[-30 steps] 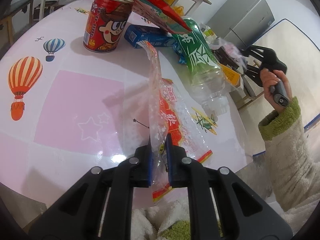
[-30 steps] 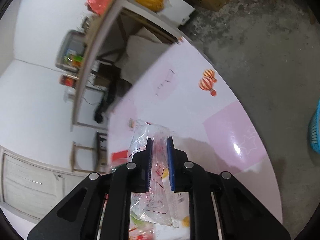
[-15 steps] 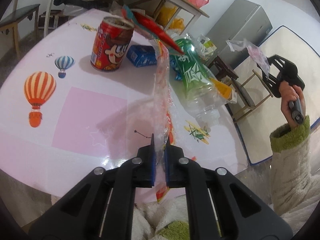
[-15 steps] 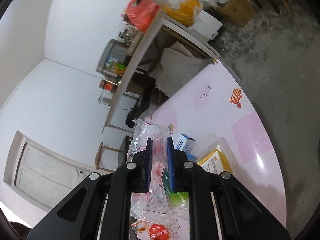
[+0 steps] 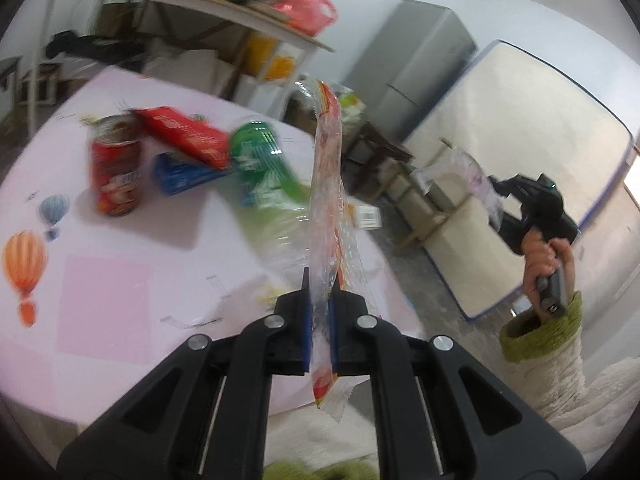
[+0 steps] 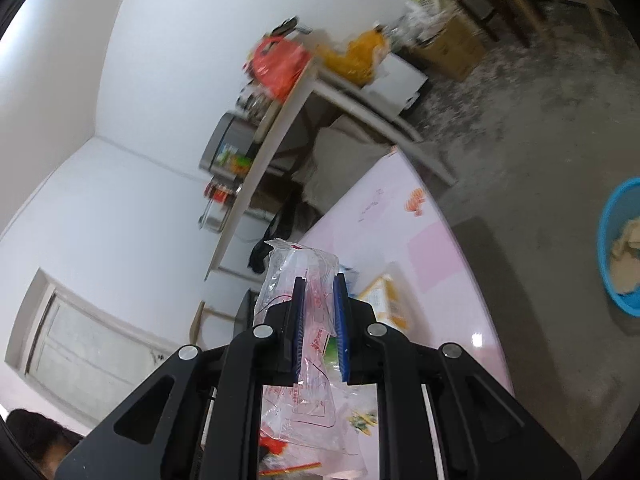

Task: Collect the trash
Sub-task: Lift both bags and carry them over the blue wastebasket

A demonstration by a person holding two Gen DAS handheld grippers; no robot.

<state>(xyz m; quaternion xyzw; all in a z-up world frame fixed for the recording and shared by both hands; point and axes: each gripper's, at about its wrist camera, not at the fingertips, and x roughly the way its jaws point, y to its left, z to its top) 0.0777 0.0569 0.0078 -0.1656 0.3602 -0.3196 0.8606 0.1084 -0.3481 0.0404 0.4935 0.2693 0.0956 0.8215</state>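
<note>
A: Several bits of rubbish lie on the pink table: a red can standing far left, a blue box just right of it with a red snack packet leaning across can and box, then a green-labelled plastic bottle lying on its side.

B: Anything in the way of the left gripper?

A: No. It is clamped on a long clear wrapper with red print, which stands up from the jaws, clear of the tabletop, in front of the bottle.

B: And the right gripper?

A: Its jaws are narrow, pinching a crumpled clear plastic bag. From the left camera it is off the table's right side, gripped by a hand in a green-cuffed fleecy sleeve.

B: Containers?

A: A blue basin sits on the concrete floor, far right in the right camera, with beige crumpled stuff inside; I cannot tell what. A yellow box lies on the table just past the bag.
</note>
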